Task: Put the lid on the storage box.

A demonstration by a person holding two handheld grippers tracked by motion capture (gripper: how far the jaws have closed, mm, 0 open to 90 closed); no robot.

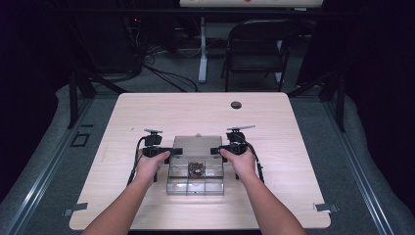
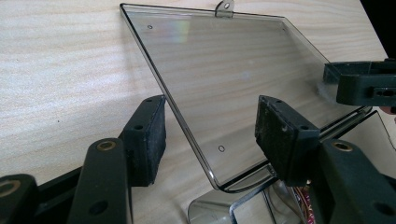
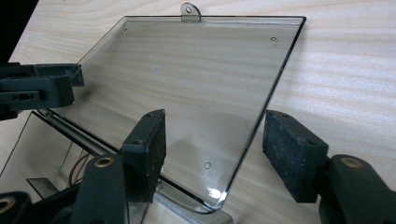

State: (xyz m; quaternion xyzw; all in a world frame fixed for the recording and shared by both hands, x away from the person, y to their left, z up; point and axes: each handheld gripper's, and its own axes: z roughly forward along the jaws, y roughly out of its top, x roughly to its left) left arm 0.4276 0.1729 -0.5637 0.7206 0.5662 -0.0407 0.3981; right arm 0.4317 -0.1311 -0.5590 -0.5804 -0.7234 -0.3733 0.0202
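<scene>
Two tongs are showing, one in each of the person's two hands: the left tongs point(image 1: 172, 151) at nine o'clock of the box and the right tongs point(image 1: 215, 151) at three o'clock. One clear plastic box point(image 1: 195, 185) is sitting on one wooden bench point(image 1: 147, 110), with one clear hinged lid point(image 2: 224, 79) lying open toward twelve o'clock. One small hanging tab point(image 3: 189, 11) is sticking out from the lid's far edge. One cluster of small brown items point(image 1: 196, 168) is lying inside the box. One dark round hole point(image 1: 236, 105) is showing on the bench toward one o'clock. One folding chair point(image 1: 257, 49) is standing beyond the bench.

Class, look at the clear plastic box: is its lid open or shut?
Open. The lid is swung back flat onto the table, and the box compartments are uncovered.
</scene>
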